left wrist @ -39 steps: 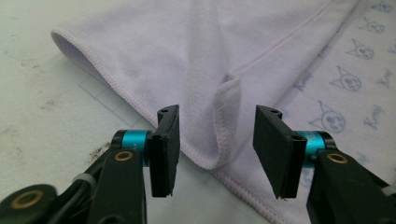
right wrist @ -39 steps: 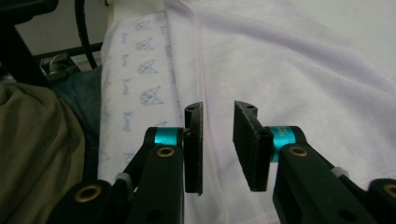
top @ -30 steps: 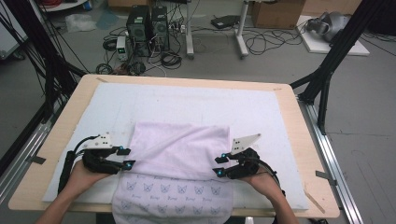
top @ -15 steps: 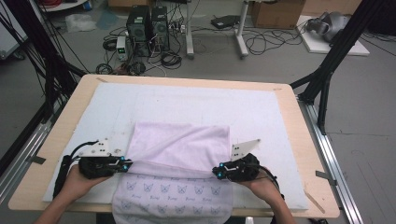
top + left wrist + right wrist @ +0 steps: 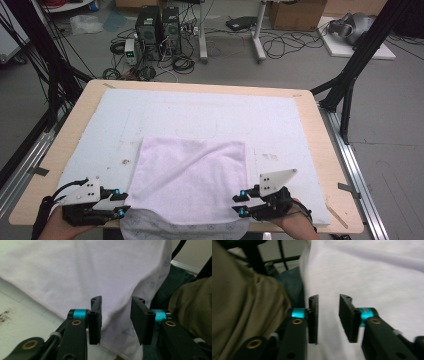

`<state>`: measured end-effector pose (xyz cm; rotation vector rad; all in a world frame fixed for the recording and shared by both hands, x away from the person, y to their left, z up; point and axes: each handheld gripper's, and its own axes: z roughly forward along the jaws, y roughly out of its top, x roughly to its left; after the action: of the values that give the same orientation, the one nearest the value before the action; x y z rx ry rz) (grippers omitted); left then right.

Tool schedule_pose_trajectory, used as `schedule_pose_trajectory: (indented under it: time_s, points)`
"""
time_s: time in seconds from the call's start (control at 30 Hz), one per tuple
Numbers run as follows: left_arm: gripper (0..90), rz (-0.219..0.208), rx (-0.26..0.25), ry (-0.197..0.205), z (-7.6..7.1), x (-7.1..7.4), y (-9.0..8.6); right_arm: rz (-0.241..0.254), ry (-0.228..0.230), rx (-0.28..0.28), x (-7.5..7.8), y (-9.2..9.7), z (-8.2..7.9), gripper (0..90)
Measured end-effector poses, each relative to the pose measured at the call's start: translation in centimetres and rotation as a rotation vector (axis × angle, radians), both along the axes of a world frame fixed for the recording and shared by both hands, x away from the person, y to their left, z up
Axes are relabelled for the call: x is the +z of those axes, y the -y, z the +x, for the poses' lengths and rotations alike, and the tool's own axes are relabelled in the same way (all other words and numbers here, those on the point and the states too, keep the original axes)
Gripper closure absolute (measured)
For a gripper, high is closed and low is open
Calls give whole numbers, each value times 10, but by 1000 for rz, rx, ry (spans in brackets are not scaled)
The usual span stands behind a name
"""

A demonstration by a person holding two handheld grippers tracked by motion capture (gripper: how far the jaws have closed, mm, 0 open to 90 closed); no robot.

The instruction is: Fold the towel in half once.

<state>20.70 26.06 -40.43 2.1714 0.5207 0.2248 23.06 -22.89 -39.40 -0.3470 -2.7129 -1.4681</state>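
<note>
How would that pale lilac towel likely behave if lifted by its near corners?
Probably floppy: the towel already droops limply over the table front edge. Likely light, since it lies thin and flat with soft wrinkles. It looks napped rather than slick, so the open left gripper and right gripper should hold it.

Both grippers drawn back toward the near edge of the surface [image 5: 320, 150], away from the pale lilac cloth [image 5: 192, 175]. Left gripper [image 5: 125, 205] and right gripper [image 5: 239, 202] were clamped on the cloth's side edges half a second ago; their jaws have just been opening, nothing pinched now. Cloth's folded layer now lies flatter, reaching farther up the surface.
</note>
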Motion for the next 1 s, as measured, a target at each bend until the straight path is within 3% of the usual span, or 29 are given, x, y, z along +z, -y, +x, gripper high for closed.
schedule_pose_trajectory:
  time_s: [0.1,0.2,0.33,0.4,0.5,0.57,0.67,0.7,0.77,0.9,0.93,1.0]
  points:
    - [555,-7,46,10,24,-1,0,-7,8,-61,0,1,21,647]
    - [541,-19,99,16,48,-2,2,-54,22,-145,-2,3,55,614]
    - [529,-36,148,43,82,0,7,-84,36,-260,-7,7,100,565]
    - [525,-48,178,35,102,2,11,-78,29,-299,-8,9,120,551]
    - [525,-44,222,23,137,1,17,-92,32,-321,-8,6,145,520]
    - [523,-39,249,-8,154,-2,18,-90,10,-326,-8,5,157,519]
    - [512,-37,315,-17,176,-11,16,-115,-17,-351,-11,5,173,495]
    - [490,-39,326,-25,179,-14,16,-135,-20,-352,-14,5,179,484]
    - [445,-36,342,-59,188,-23,16,-131,-35,-359,-20,8,185,462]
    - [411,-16,348,-118,196,-36,17,-146,-96,-359,-33,8,192,421]
    - [416,-9,343,-135,197,-39,17,-148,-105,-351,-36,8,192,425]
    - [525,-11,317,-123,196,-38,17,-165,-133,-332,-41,7,193,493]
